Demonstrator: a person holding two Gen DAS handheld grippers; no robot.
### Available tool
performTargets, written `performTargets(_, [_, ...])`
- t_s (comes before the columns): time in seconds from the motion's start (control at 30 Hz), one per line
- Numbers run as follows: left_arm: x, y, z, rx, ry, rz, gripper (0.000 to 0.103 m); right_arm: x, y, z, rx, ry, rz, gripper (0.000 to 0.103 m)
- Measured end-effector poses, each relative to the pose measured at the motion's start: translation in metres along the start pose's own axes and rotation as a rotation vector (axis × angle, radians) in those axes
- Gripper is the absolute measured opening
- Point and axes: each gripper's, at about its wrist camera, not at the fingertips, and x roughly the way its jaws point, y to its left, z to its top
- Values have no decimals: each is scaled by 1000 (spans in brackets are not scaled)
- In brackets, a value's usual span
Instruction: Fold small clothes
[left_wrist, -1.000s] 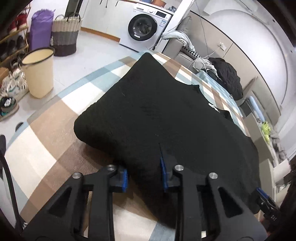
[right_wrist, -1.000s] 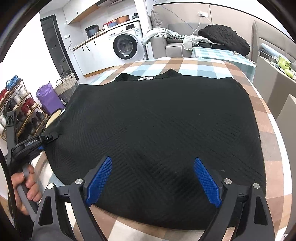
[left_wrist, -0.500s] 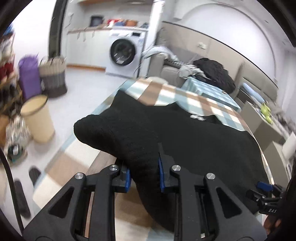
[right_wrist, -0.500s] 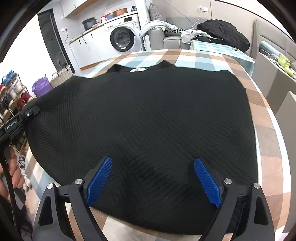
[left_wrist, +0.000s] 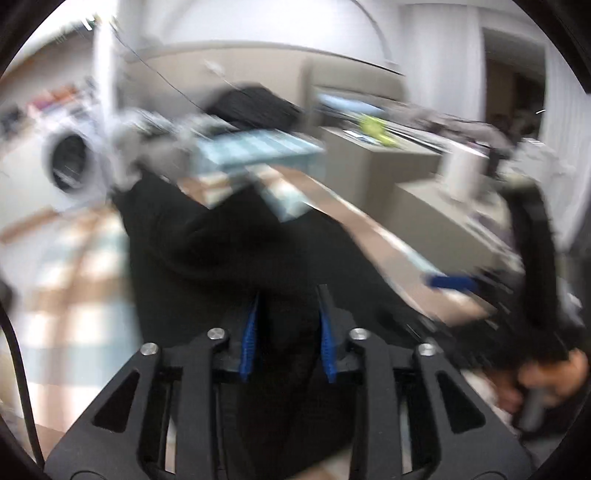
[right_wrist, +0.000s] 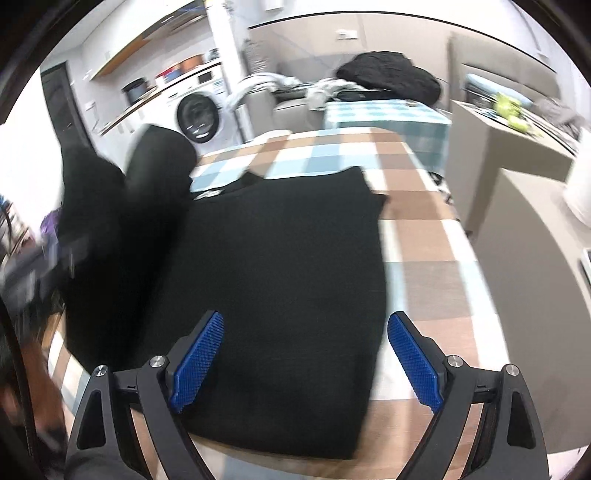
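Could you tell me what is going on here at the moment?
A person is folding a black knitted garment on a checked tablecloth. The left hand-held gripper has a bunch of the garment's left side between its fingers and has lifted it up off the table; its jaws have just been opening. The right hand-held gripper hangs wide open over the near edge, holding nothing. The rest of the garment lies flat.

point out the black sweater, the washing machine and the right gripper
black sweater (right_wrist: 280, 277): right wrist view, middle of the flat part on the table.
washing machine (right_wrist: 197, 117): right wrist view, on its round door.
right gripper (right_wrist: 304, 356): right wrist view, midway between the blue fingertips, jaws wide apart over the sweater.
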Motion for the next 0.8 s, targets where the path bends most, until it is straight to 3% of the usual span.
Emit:
performTargets(0.07, [3, -4, -9, -24, 32, -68, 48, 0, -12, 1, 23, 5, -23, 92])
performTargets(0.17, [-10, -1, -25, -46, 29, -102, 51, 0, -23, 1, 57, 11, -29, 92])
performTargets(0.3, [-29, 26, -38, -99, 21, -30, 54, 0, -19, 6, 70, -4, 10, 92])
performTargets(0.43, [-33, 66, -57, -188, 37, 33, 56, -8, -8, 6, 64, -20, 135, 91])
performTargets(0.57, [-37, 94, -80, -221, 78, 41, 56, -7, 8, 4, 62, -3, 267, 78])
performTargets(0.7, [-23, 94, -94, -209, 131, 29, 56, 10, 26, 18, 3, 26, 310, 75])
performTargets(0.8, [-20, 92, -103, -199, 143, 28, 56, 40, 35, 24, -35, 145, 321, 62])
